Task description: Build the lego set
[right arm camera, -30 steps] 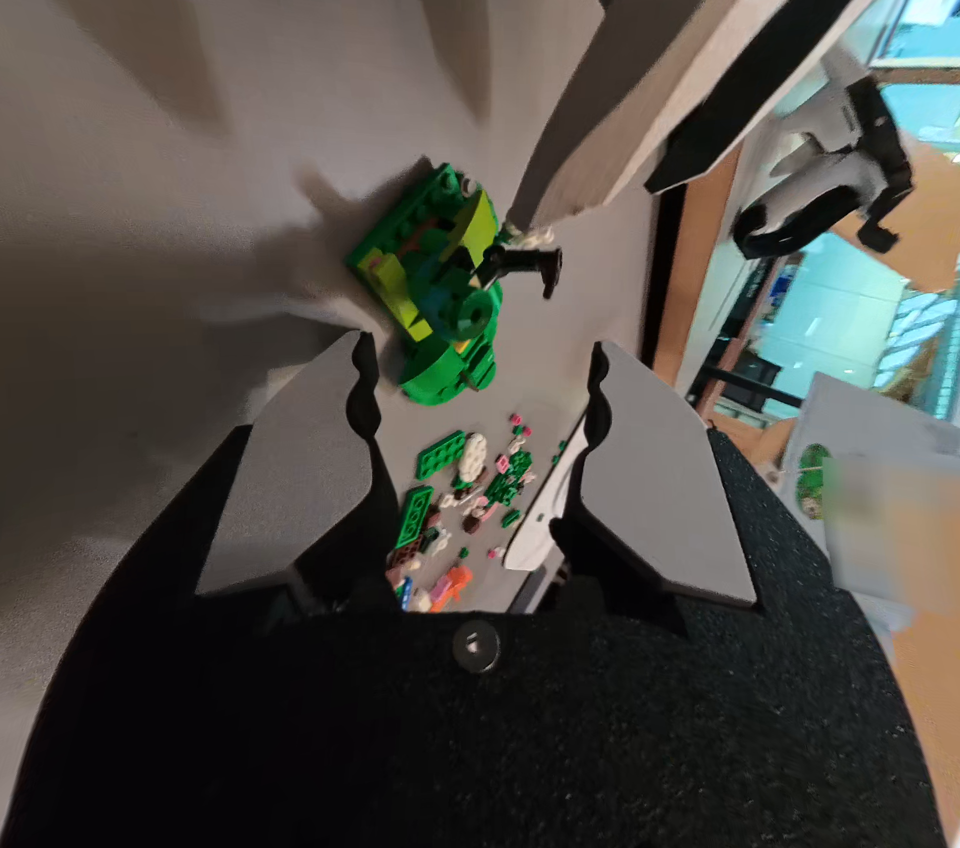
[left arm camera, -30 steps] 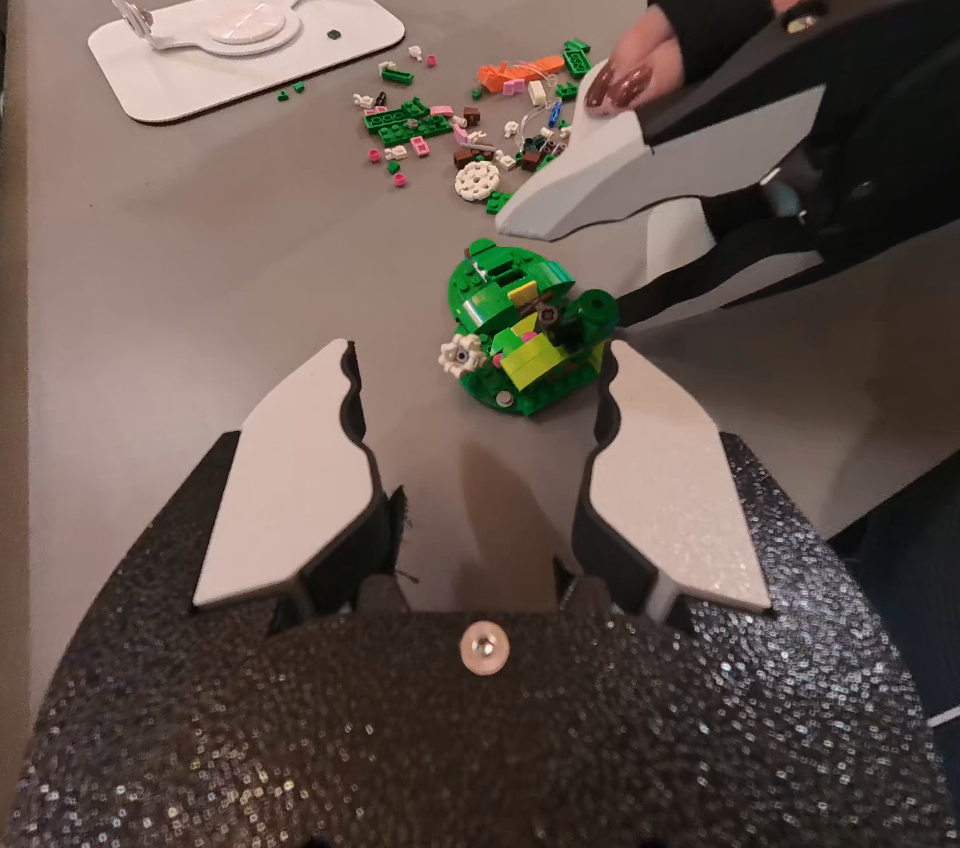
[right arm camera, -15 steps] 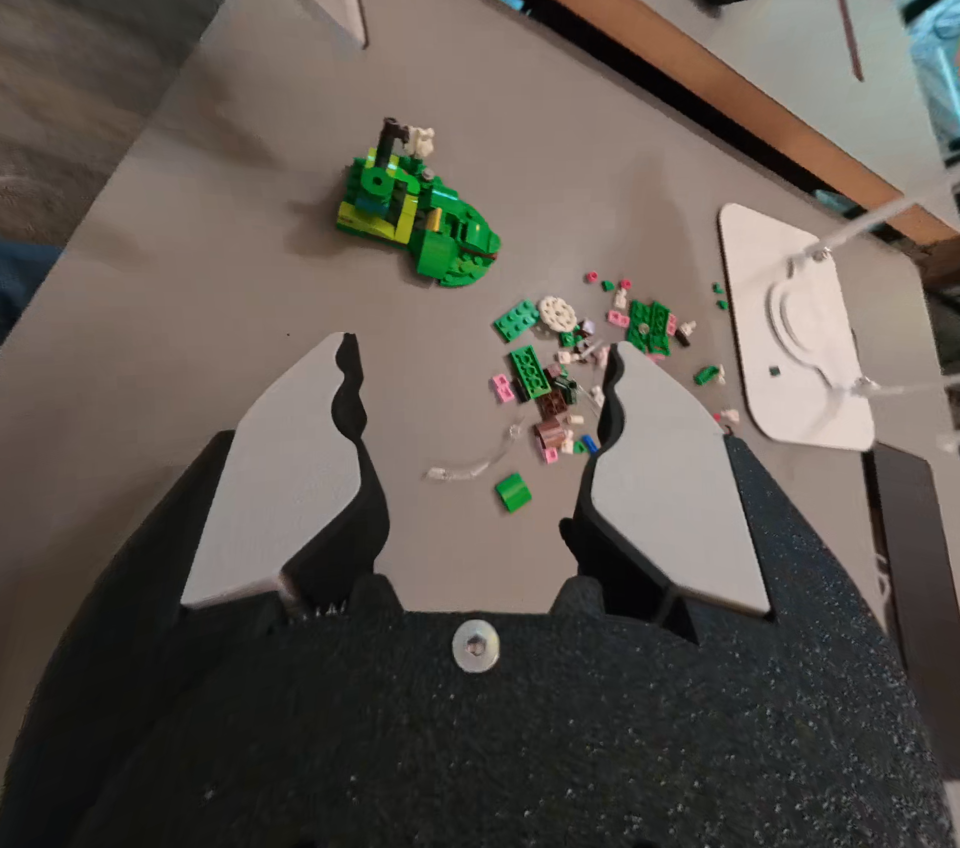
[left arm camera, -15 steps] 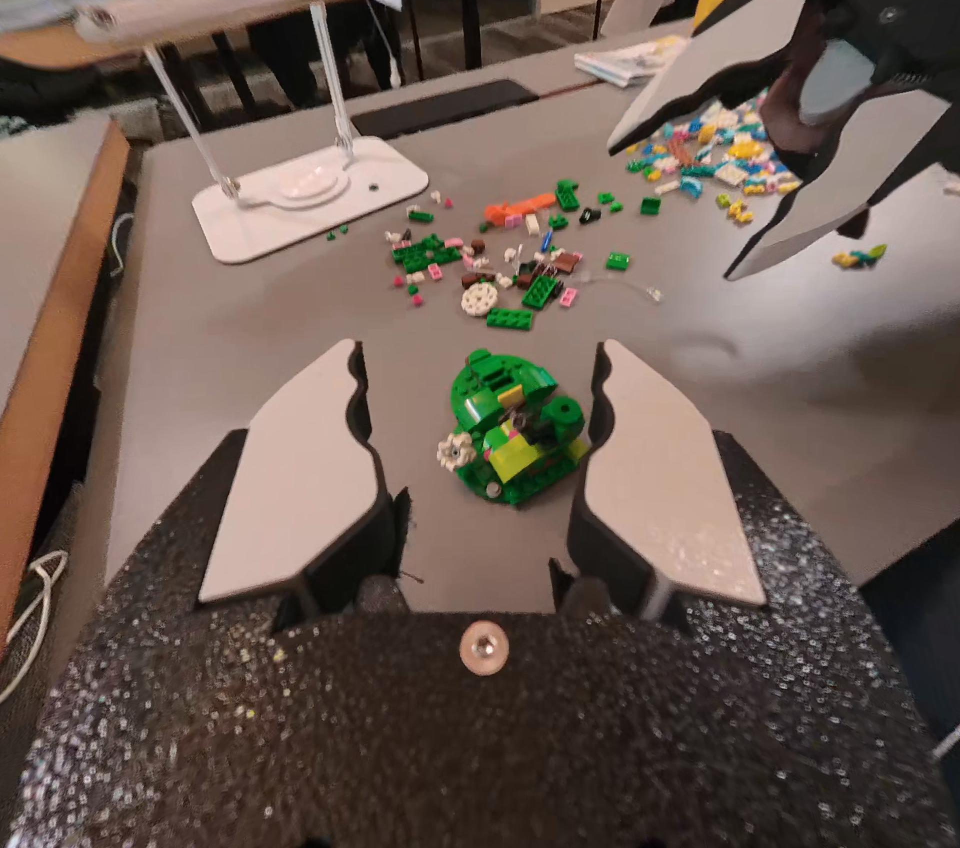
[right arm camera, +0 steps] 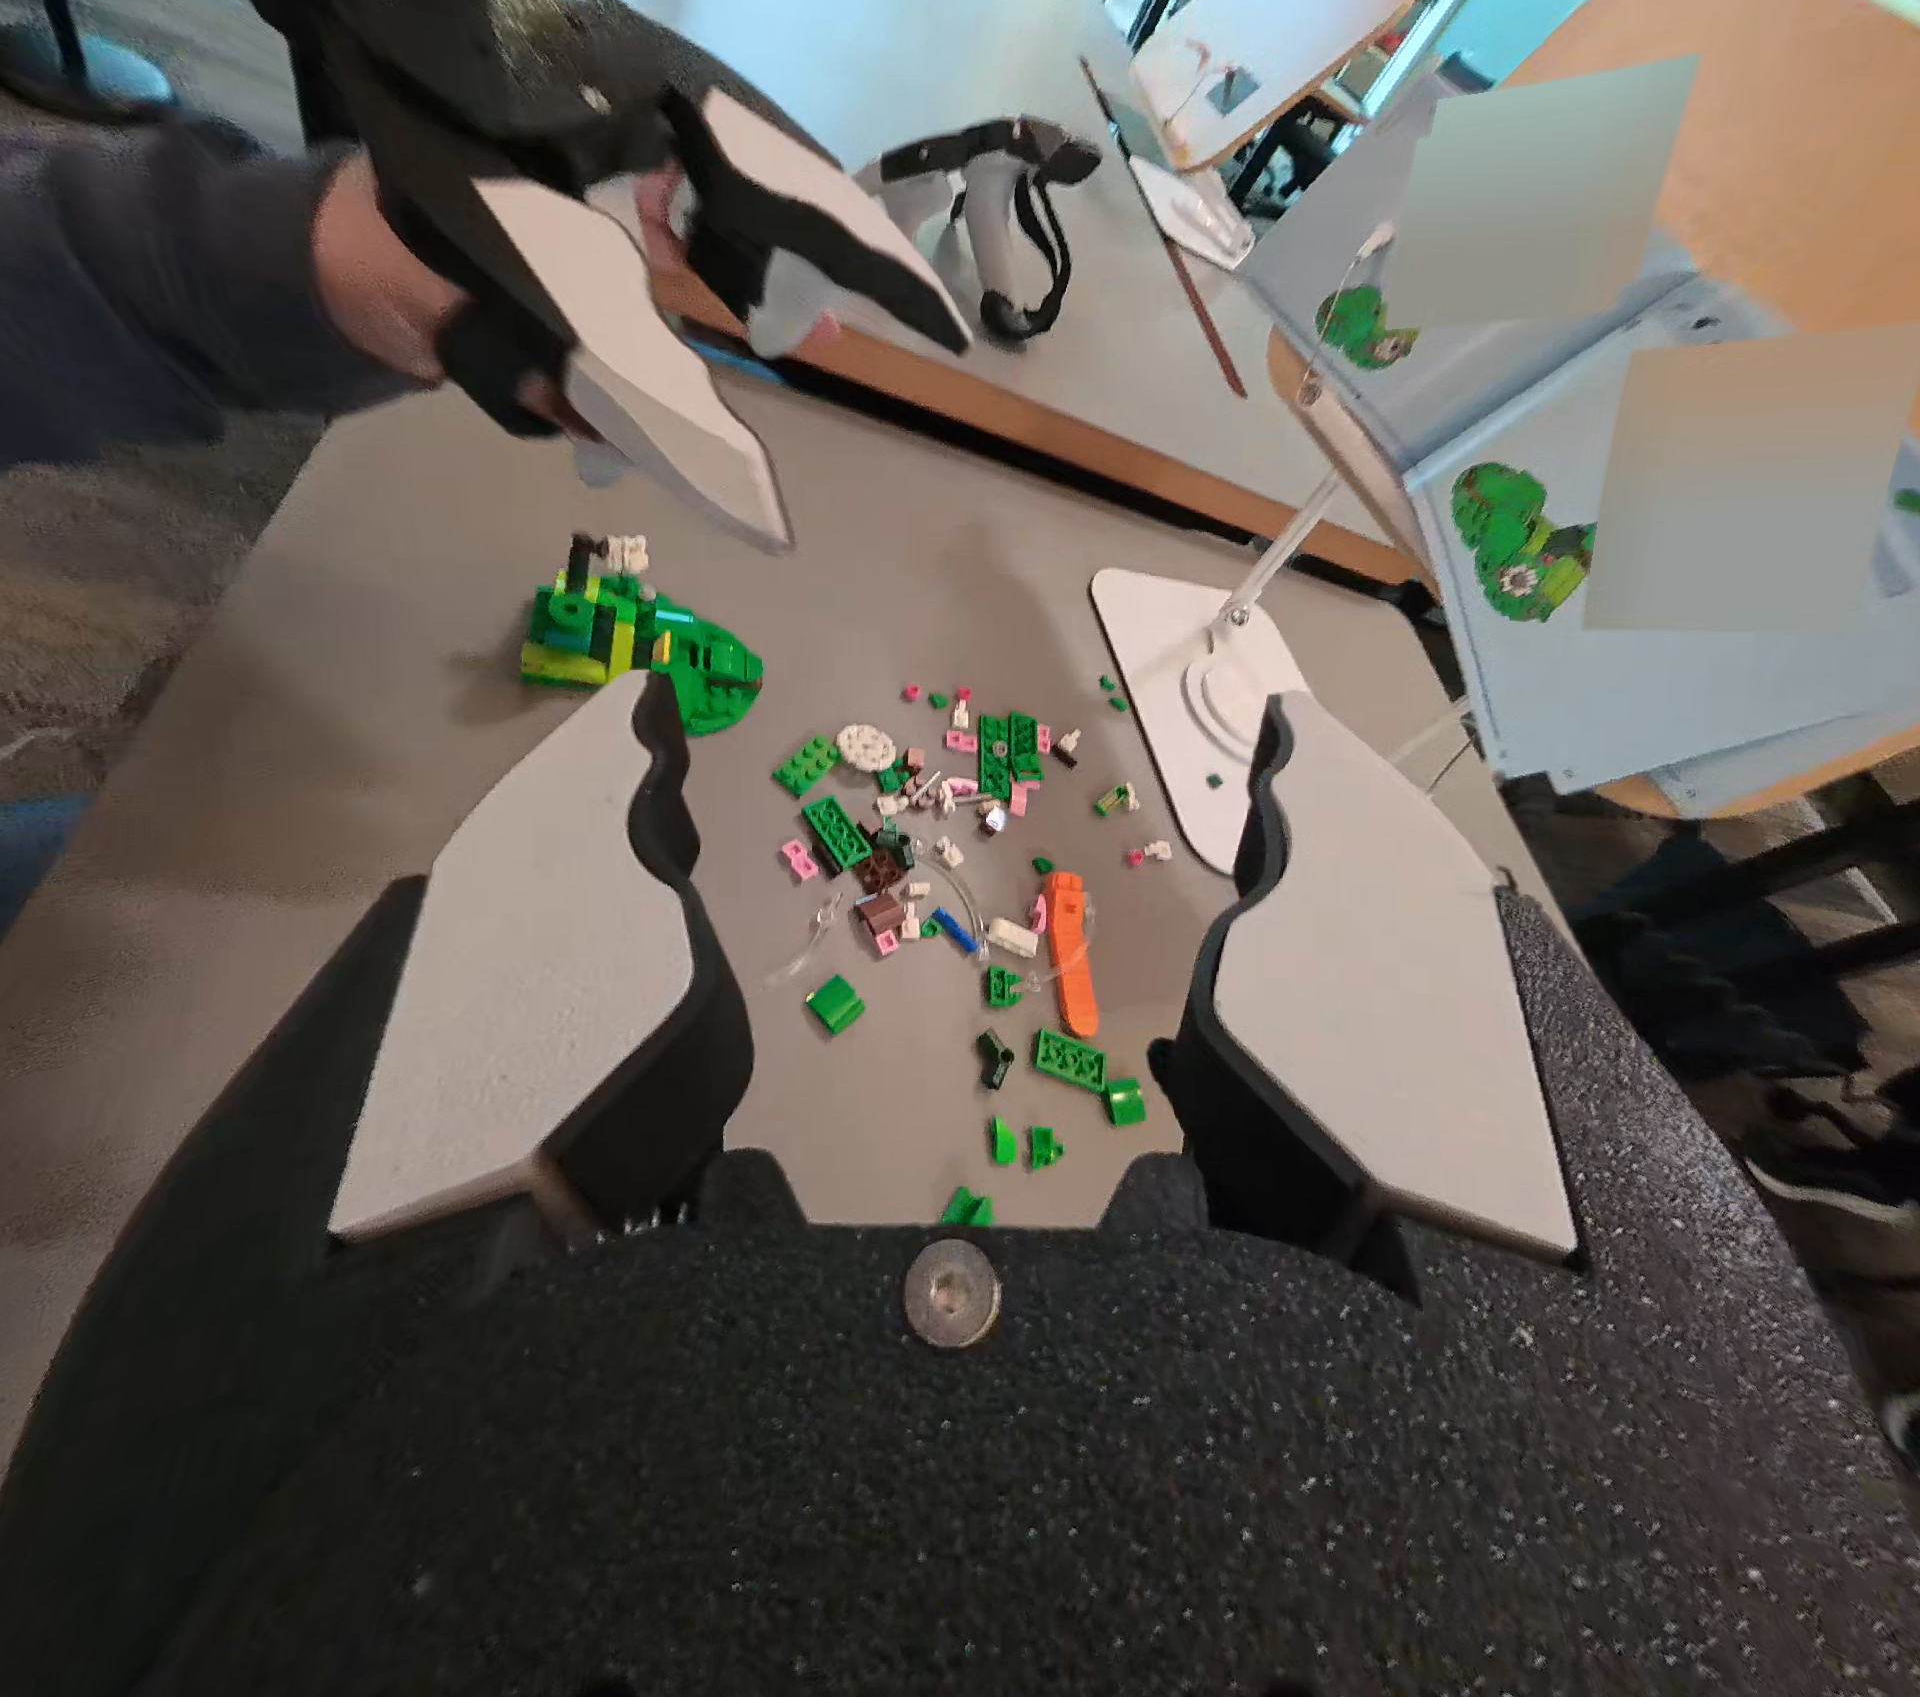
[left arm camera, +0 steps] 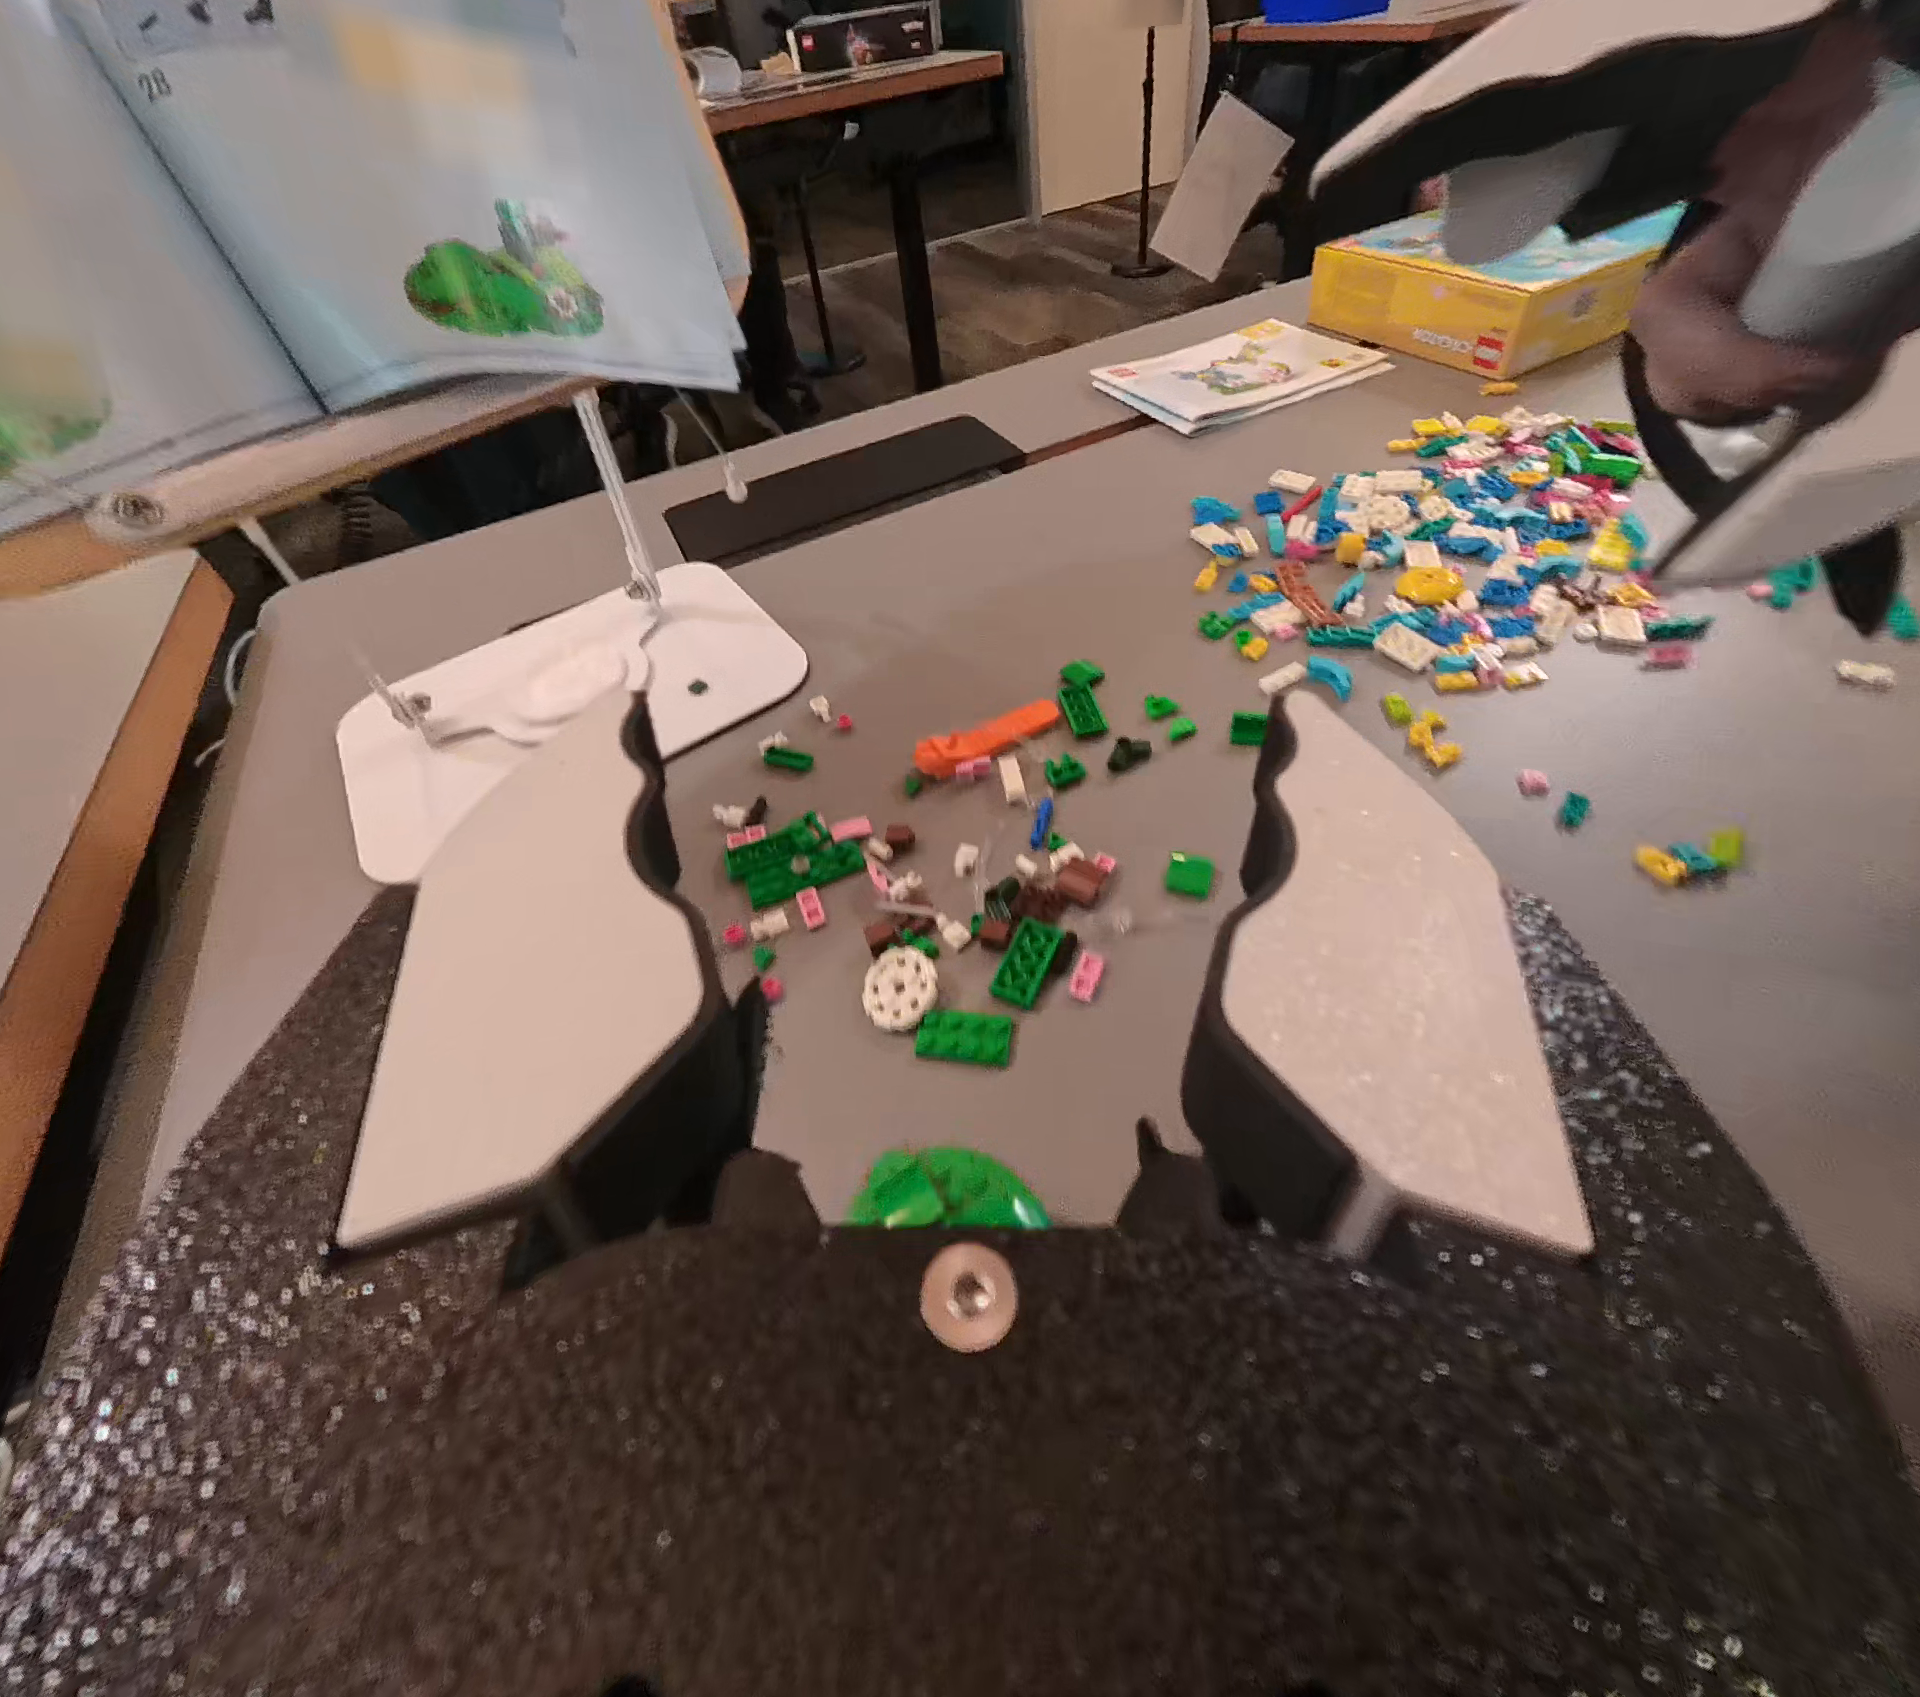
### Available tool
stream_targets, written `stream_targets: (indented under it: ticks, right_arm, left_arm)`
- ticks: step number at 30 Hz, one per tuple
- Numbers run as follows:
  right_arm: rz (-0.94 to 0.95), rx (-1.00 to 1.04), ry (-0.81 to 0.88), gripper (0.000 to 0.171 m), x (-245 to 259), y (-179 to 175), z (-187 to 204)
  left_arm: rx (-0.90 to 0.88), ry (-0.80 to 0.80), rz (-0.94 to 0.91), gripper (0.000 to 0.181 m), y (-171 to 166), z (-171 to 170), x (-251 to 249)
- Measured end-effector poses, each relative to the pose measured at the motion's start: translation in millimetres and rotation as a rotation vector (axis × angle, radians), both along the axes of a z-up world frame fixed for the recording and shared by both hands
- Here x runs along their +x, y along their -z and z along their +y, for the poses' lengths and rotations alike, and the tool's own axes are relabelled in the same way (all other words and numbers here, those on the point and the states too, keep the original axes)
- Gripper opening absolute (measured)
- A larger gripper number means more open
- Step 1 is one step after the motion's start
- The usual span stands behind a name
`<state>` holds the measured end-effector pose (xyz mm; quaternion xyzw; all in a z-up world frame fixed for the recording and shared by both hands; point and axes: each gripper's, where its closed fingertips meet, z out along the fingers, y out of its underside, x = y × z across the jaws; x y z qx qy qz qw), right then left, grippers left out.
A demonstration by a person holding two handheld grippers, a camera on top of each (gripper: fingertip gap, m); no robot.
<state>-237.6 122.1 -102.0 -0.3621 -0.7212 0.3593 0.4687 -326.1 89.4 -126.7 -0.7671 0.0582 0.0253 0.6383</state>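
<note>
The green lego build [right arm camera: 644, 639] with a white flower on a dark stem stands on the grey table [right arm camera: 312, 712]. Only its top edge shows in the left wrist view [left arm camera: 940, 1190]. A scatter of loose green, pink, brown and white pieces [left arm camera: 935, 899] with an orange piece [left arm camera: 987, 738] lies beyond it, and also shows in the right wrist view [right arm camera: 935, 816]. My left gripper [left arm camera: 961, 733] is open and empty above the build, seen also from the right [right arm camera: 862, 437]. My right gripper [right arm camera: 961, 702] is open and empty over the loose pieces, seen also from the left [left arm camera: 1491, 380].
An open instruction book [left arm camera: 364, 193] sits on a stand with a white base [left arm camera: 571, 691] at the back left. A big pile of blue, yellow and white pieces [left arm camera: 1455, 546], a yellow box [left arm camera: 1455, 297], booklets [left arm camera: 1236, 374] and a black pad [left arm camera: 842, 473] lie behind. A spare gripper [right arm camera: 997, 213] lies on the neighbouring table. From my left tips it is roughly 15 cm to the green lego build [right arm camera: 644, 639]; from my right, 20 cm.
Both grippers have lifted and drawn back from the green build, which stays on the table. The left view has tilted up. The right gripper now faces the loose pieces.
</note>
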Motion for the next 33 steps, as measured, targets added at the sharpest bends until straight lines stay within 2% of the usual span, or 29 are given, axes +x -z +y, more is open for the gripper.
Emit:
stream_targets:
  ticks: [4,8,12,16,19,23,27,30,33]
  right_arm:
    - [0.067,0.003,0.018,0.103,-4.4,-28.3,-0.7]
    - [0.143,0.021,0.105,0.096,-0.5,-61.7,10.8]
    - [0.206,0.015,0.154,0.097,11.0,-85.1,24.9]
    - [0.28,-0.042,0.143,0.097,27.5,-97.4,40.1]
    - [0.317,-0.064,0.172,0.096,39.9,-105.2,61.9]
    - [0.366,-0.122,0.215,0.096,58.2,-113.5,92.4]
    - [0.434,-0.164,0.261,0.094,74.6,-123.0,116.7]
    - [0.486,-0.187,0.271,0.092,80.2,-129.4,123.9]
    - [0.481,-0.192,0.264,0.09,77.0,-127.9,123.3]
  left_arm:
    - [-0.005,-0.01,0.048,0.096,-13.5,42.7,8.0]
    - [-0.158,-0.033,0.078,0.118,4.2,90.5,18.3]
    - [-0.2,-0.023,0.1,0.124,9.5,132.1,37.1]
    - [-0.194,-0.028,0.124,0.127,-4.7,165.9,48.2]
    - [-0.119,-0.056,0.129,0.125,-30.7,181.3,46.8]
    - [-0.036,-0.12,0.106,0.125,-64.8,174.0,29.5]
    - [0.098,-0.3,0.111,0.121,-103.7,121.5,-17.1]
    - [0.189,-0.344,0.042,0.12,-122.3,88.8,-37.1]
    - [0.222,-0.372,0.011,0.12,-127.3,72.9,-50.8]
